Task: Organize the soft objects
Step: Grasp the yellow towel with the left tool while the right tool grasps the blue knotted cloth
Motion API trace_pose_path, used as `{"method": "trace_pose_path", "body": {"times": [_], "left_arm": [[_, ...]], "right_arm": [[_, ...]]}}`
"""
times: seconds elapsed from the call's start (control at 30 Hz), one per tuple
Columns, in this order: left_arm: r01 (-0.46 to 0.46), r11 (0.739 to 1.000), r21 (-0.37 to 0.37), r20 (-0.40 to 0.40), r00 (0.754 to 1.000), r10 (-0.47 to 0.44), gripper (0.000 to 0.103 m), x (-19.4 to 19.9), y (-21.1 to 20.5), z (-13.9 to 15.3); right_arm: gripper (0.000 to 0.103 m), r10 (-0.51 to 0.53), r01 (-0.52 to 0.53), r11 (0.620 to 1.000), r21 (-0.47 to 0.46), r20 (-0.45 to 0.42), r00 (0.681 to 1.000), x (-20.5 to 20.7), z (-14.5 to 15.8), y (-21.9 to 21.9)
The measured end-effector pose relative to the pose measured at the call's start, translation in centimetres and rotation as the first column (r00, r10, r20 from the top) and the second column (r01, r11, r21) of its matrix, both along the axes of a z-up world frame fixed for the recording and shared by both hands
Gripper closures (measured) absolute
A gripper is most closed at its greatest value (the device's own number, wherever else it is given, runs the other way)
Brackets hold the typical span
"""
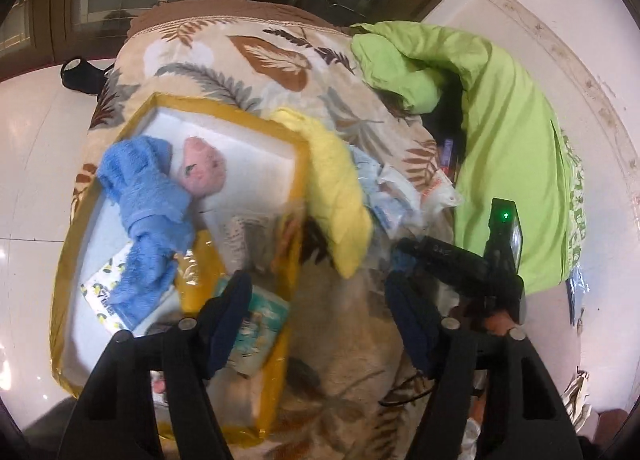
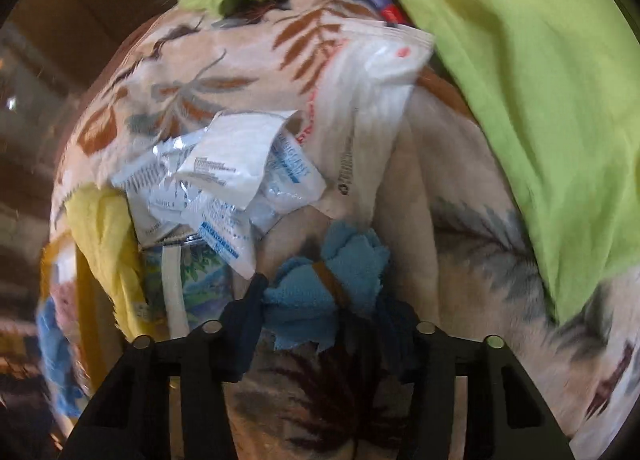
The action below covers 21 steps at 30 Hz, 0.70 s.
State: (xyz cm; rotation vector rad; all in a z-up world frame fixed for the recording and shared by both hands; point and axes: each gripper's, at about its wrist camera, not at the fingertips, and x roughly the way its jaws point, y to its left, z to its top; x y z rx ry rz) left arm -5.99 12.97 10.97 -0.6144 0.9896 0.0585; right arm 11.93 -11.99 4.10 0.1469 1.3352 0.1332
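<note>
1. Right tongs (image 2: 320, 312) clamped on a small light-blue cloth bundle (image 2: 332, 280) with a brown band, low over the leaf-print blanket (image 2: 460, 187).
2. Left tongs (image 1: 316, 316) spread wide, gripping nothing, hanging beside the yellow-rimmed box (image 1: 296, 187).
3. In that box: blue towel (image 1: 148, 199), pink plush (image 1: 204, 169).
4. Yellow cloth (image 1: 340, 195) draped over the box's edge; white packets (image 2: 224, 179) heaped just beside it.
5. Green sheet (image 1: 508, 147) bunched further right.

The left wrist view looks steeply down from higher up onto the leaf-print blanket (image 1: 248, 71), yellow-rimmed box (image 1: 298, 179) at 9 o'clock; the right wrist view sits much closer, facing the white packets (image 2: 224, 179); both share the yellow cloth (image 1: 340, 187) and green fabric (image 1: 512, 147)
</note>
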Motion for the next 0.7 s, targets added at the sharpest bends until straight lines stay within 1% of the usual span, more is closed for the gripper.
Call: {"method": "trace_pose_path", "body": {"times": [0.03,0.07,0.1,0.13,0.17,0.2,0.23,0.3,0.33,0.37,0.4,0.43,0.5,0.53,0.57,0.6,0.63,0.67,0.7], "left_arm": [[-0.011,1.000,0.016,0.010,1.000,0.011,0.029,0.4,-0.4,-0.1],[-0.020,0.999,0.029,0.019,1.000,0.019,0.029,0.8,-0.7,-0.3],[-0.008,0.999,0.052,0.014,1.000,0.007,0.029,1.7,-1.3,-0.9],[0.006,0.996,0.094,0.009,1.000,-0.007,0.029,2.7,-2.2,-1.5],[0.010,0.992,0.123,0.020,1.000,-0.013,0.029,3.2,-2.7,-1.6],[0.012,0.985,0.175,0.035,0.999,-0.019,0.029,3.7,-3.4,-1.7],[0.024,0.966,0.257,0.033,0.999,-0.034,0.029,4.5,-4.6,-1.8],[0.028,0.948,0.317,0.017,0.999,-0.035,0.029,5.6,-5.3,-2.1],[-0.001,0.952,0.308,0.000,1.000,0.001,0.029,6.3,-5.1,-2.4],[-0.025,0.959,0.281,-0.019,0.999,0.032,0.029,6.8,-4.8,-2.6],[-0.042,0.970,0.240,-0.037,0.998,0.052,0.029,7.5,-4.6,-2.8],[-0.039,0.975,0.217,-0.052,0.997,0.052,0.029,8.6,-4.6,-3.0],[-0.020,0.974,0.225,-0.082,0.996,0.040,0.029,10.4,-5.1,-3.3],[0.020,0.972,0.234,-0.095,0.996,0.002,0.029,12.0,-5.6,-3.7],[0.034,0.967,0.253,-0.100,0.995,-0.009,0.030,12.8,-6.0,-4.0],[0.035,0.950,0.311,-0.128,0.992,0.006,0.037,14.4,-6.1,-4.7],[0.027,0.940,0.339,-0.156,0.987,0.028,0.052,15.3,-6.0,-5.3],[0.014,0.937,0.348,-0.190,0.980,0.056,0.060,16.1,-5.6,-6.0],[-0.007,0.944,0.330,-0.224,0.971,0.085,0.064,16.7,-4.9,-6.9]], "right_arm": [[0.053,-0.008,0.008,1.000,0.020,-0.005,1.000,0.2,0.0,-0.3],[0.056,0.011,-0.011,0.999,0.039,-0.004,1.000,0.4,-0.1,-0.4],[0.058,0.034,-0.034,0.999,0.037,0.012,0.999,0.3,-0.1,-0.2],[0.060,0.071,-0.072,0.997,0.027,0.040,0.997,-0.1,-0.1,0.2],[0.062,0.096,-0.099,0.994,0.055,0.058,0.994,-0.7,0.0,-0.2],[0.062,0.094,-0.102,0.989,0.104,0.072,0.993,-1.3,0.1,-0.6],[0.062,0.092,-0.107,0.981,0.163,0.095,0.991,-2.2,0.5,-1.4],[0.062,0.116,-0.146,0.964,0.220,0.145,0.983,-3.9,1.1,-2.5],[0.062,0.132,-0.165,0.956,0.242,0.147,0.980,-4.7,1.2,-2.9],[0.062,0.155,-0.187,0.946,0.264,0.139,0.978,-5.4,1.5,-3.1],[0.062,0.175,-0.208,0.940,0.271,0.141,0.975,-6.1,1.8,-3.2],[0.062,0.187,-0.223,0.936,0.273,0.150,0.971,-6.6,2.2,-3.4],[0.062,0.217,-0.260,0.927,0.271,0.177,0.960,-7.7,2.9,-3.6],[0.062,0.221,-0.266,0.928,0.261,0.191,0.957,-8.0,3.0,-3.6],[0.062,0.211,-0.258,0.929,0.265,0.193,0.958,-8.1,3.0,-3.8],[0.062,0.209,-0.256,0.923,0.287,0.184,0.960,-8.4,2.9,-3.9],[0.062,0.215,-0.259,0.918,0.300,0.175,0.961,-8.5,2.6,-4.0],[0.062,0.223,-0.263,0.922,0.284,0.168,0.960,-8.7,2.2,-3.8],[0.062,0.233,-0.269,0.925,0.269,0.159,0.959,-8.8,2.0,-3.8]]}}
